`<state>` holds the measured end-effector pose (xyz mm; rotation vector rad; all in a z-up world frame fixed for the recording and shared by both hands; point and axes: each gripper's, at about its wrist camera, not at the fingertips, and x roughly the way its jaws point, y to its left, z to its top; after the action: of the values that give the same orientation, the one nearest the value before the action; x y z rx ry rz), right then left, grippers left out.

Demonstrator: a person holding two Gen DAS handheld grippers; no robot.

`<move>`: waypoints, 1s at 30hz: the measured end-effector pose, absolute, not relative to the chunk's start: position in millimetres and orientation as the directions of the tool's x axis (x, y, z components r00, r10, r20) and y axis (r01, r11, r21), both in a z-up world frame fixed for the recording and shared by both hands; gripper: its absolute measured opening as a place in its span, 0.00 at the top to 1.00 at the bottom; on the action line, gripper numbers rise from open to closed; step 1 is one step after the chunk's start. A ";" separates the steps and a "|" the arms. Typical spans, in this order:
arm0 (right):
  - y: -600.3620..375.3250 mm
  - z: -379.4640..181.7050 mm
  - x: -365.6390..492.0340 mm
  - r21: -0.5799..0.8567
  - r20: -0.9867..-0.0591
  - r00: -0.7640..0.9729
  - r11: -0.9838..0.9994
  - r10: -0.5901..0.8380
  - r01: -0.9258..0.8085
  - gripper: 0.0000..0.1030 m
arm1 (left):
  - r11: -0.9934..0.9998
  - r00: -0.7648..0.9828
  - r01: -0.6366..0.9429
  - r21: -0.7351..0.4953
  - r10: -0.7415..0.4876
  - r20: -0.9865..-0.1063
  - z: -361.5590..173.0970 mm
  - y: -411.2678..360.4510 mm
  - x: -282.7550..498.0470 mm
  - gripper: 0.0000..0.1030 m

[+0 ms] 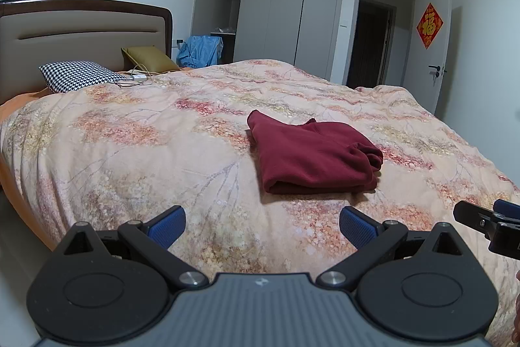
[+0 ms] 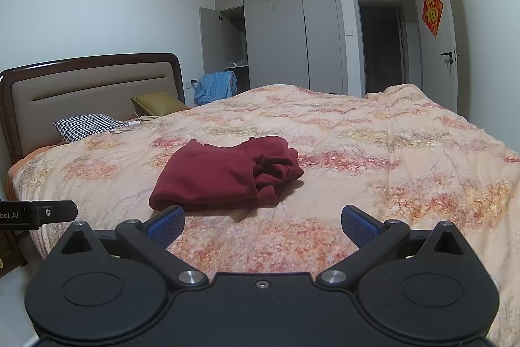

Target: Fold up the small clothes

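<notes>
Nearest us, our left gripper hangs with blue pads spread wide, nothing between them; our right gripper likewise gapes empty. Just beyond both, the folded dark-red fleece garment lies on the peach floral quilt. Only the right view shows its bunched, rumpled end. Behind the garment, a black-and-white houndstooth pillow rests by the padded beige headboard.
</notes>
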<state>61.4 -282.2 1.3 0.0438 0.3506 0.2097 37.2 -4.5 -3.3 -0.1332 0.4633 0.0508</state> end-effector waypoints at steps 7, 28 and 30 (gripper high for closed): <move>-282.4 1.6 61.4 0.080 -0.336 0.918 0.977 0.212 -0.196 0.01 | 0.990 0.893 -0.081 -0.117 0.019 -0.450 -4.1 -4.1 36.8 0.00; -282.8 0.0 62.0 0.082 -0.341 0.916 0.977 0.212 -0.195 0.01 | 0.990 0.889 -0.081 -0.119 0.018 -0.457 -5.6 -3.8 36.2 0.00; -282.7 -0.2 62.0 0.082 -0.341 0.916 0.977 0.212 -0.195 0.01 | 0.990 0.890 -0.081 -0.118 0.018 -0.457 -5.5 -3.8 36.2 0.00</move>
<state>62.0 -282.7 -0.2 0.0466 0.3559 0.2095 36.2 -3.8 -5.5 -0.1355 0.4721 0.0516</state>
